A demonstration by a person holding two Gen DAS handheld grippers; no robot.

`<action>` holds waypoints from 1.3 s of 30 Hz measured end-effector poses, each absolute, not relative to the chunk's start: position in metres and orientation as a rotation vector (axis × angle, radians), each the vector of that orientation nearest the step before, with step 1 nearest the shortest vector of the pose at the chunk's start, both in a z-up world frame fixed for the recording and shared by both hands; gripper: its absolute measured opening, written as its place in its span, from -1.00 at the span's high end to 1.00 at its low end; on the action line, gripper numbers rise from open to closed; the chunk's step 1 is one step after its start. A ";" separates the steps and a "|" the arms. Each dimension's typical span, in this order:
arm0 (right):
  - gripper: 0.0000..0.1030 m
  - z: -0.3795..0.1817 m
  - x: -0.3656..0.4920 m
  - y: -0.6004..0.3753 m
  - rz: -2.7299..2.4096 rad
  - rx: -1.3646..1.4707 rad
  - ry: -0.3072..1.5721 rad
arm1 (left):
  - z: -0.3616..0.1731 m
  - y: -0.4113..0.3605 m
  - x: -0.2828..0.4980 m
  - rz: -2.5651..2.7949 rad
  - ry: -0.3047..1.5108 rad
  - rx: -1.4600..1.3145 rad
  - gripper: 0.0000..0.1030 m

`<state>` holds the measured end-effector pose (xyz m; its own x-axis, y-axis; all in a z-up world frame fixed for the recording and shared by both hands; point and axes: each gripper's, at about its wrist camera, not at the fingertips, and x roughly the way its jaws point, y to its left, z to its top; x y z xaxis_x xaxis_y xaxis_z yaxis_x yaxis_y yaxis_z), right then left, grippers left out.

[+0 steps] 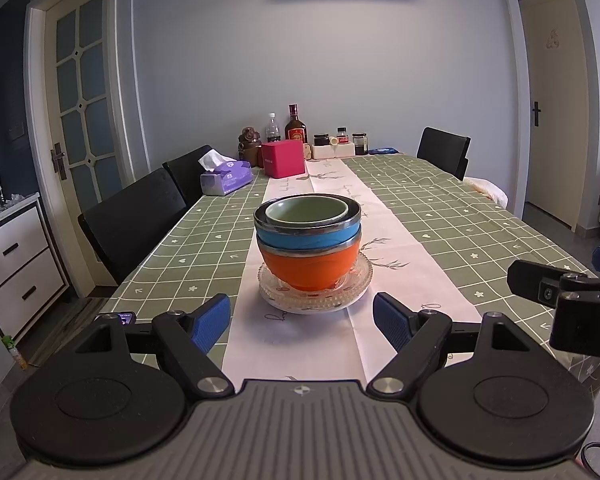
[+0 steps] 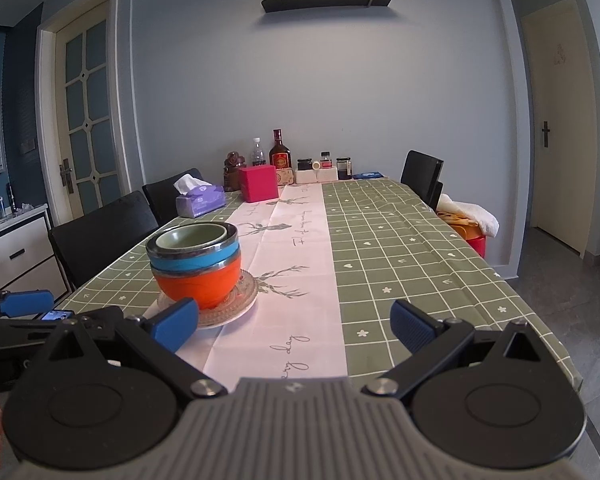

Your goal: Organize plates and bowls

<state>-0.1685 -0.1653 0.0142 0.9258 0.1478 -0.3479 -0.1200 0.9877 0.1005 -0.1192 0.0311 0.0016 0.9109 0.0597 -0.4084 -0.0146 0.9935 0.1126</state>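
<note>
Both my grippers, left (image 1: 302, 322) and right (image 2: 294, 326), hover spread, holding nothing, at the table (image 1: 460, 216) edge. Ahead, green bowl (image 1: 306, 210) nests in blue (image 1: 308, 236), in orange (image 1: 310, 266), on a glass plate (image 1: 316, 292).

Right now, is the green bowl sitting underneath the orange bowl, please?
No, the green bowl sits on top, nested in the blue bowl, with the orange bowl lowest.

One tidy stack: green bowl (image 1: 306, 210) nested upright in the blue bowl (image 1: 308, 236), that inside the orange bowl (image 1: 310, 266), all on a clear glass plate (image 1: 315, 294), possibly atop a white plate, mid-counter.
</note>
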 end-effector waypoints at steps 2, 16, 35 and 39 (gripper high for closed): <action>-0.94 0.014 -0.168 -0.166 0.133 0.081 0.361 | 0.002 0.031 -0.119 0.039 0.424 0.107 -0.84; -0.94 0.009 -0.163 -0.170 0.110 0.122 0.374 | 0.001 0.030 -0.119 0.033 0.425 0.108 -0.84; -0.94 0.004 -0.162 -0.172 0.104 0.147 0.386 | 0.002 0.029 -0.119 0.022 0.416 0.113 -0.84; -0.94 0.004 -0.162 -0.172 0.106 0.146 0.390 | 0.001 0.029 -0.119 0.026 0.416 0.119 -0.84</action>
<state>-0.1620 -0.1722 0.0036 0.9197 0.1312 -0.3701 -0.0751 0.9839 0.1621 -0.1195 0.0292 0.0011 0.9146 0.0492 -0.4014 -0.0003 0.9927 0.1208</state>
